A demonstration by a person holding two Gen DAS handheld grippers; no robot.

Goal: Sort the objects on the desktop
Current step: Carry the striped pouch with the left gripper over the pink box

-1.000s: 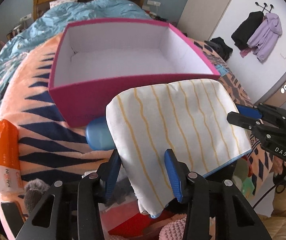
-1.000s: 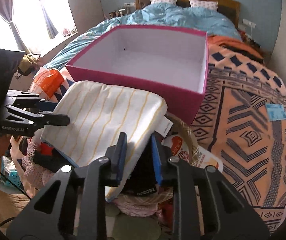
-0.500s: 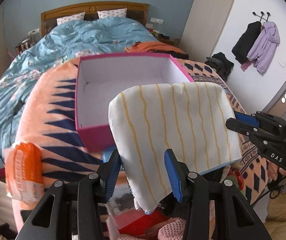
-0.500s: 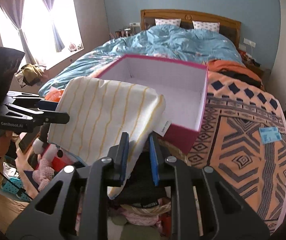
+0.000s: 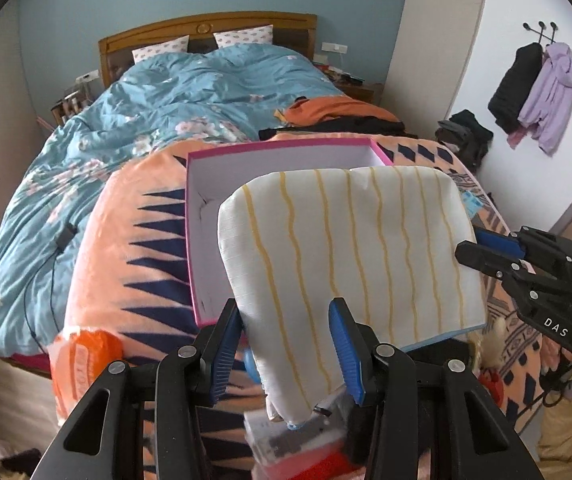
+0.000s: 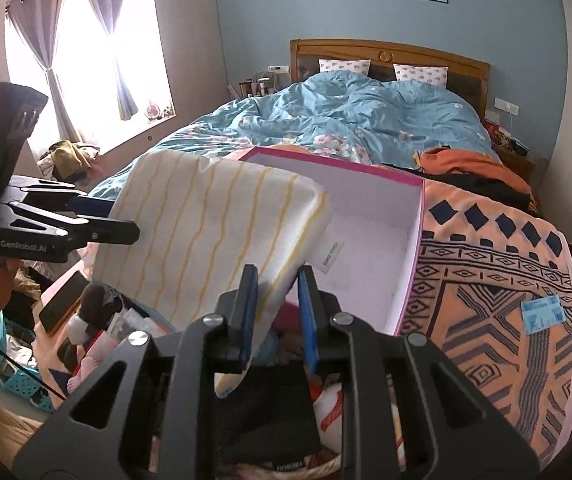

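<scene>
A folded white cloth with wavy yellow stripes (image 5: 350, 248) hangs in the air in front of an open pink box (image 5: 198, 216) with a white inside that sits on the bed. My left gripper (image 5: 286, 316) is shut on the cloth's near corner, the fabric pinched between its blue pads. My right gripper (image 6: 277, 286) is shut on the cloth (image 6: 198, 232) at its opposite edge, near a small white label. Each gripper shows in the other's view, the right gripper (image 5: 486, 250) at the cloth's right side and the left gripper (image 6: 102, 226) at its left. The box (image 6: 408, 280) is empty.
An orange patterned blanket (image 5: 134, 240) and a blue duvet (image 5: 158, 120) cover the bed. An orange packet (image 5: 82, 364) lies at the blanket's near edge. Below the cloth is clutter: a phone (image 6: 62, 304), a plush toy (image 6: 94, 312), clothes. A blue card (image 6: 542, 314) lies on the blanket.
Both grippers have risen with the cloth held between them. The pink box now sits lower and farther off in both views, and more of the room shows.
</scene>
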